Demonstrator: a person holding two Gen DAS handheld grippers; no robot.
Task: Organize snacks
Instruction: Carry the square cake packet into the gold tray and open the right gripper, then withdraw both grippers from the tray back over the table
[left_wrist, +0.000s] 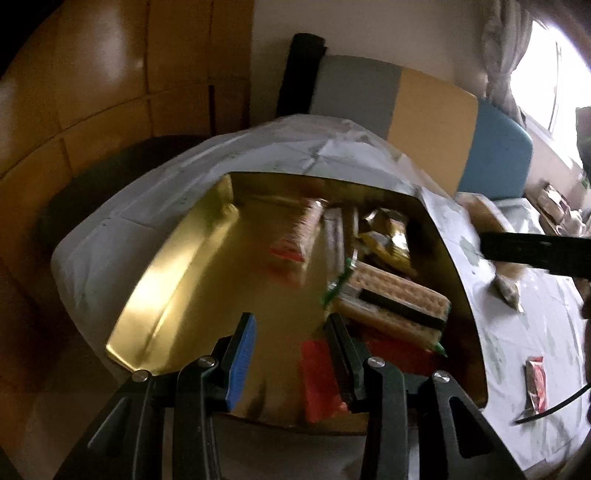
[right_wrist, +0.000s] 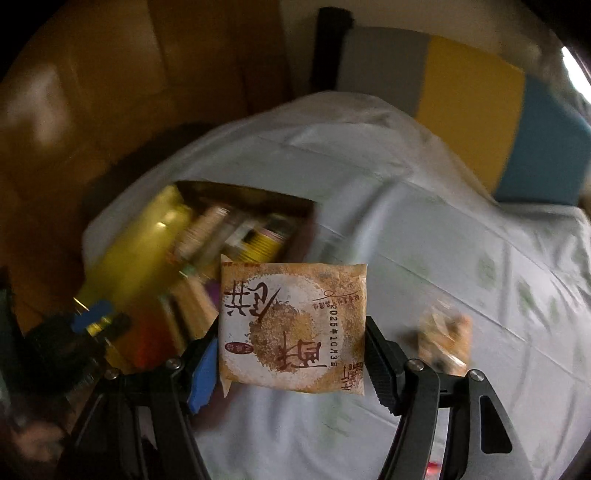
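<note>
My right gripper (right_wrist: 291, 350) clamps a light, crinkly snack packet (right_wrist: 293, 326) by its side edges – squeeze gently; left gripper (left_wrist: 291, 354) hangs open, gold box (right_wrist: 147, 258) at ten o'clock

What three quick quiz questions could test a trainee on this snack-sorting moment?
1. True or false: the right claw grips a flat brown-and-white printed snack packet.
2. Which item lies loose on the pale tablecloth, outside the gold-lined cardboard box? A) small red wrapped snack B) glass jar C) spoon
3. Fill in: the left claw hangs over the box with nothing between its fingers, so it is ____.

Key: 1 true; 2 A; 3 open.
</note>
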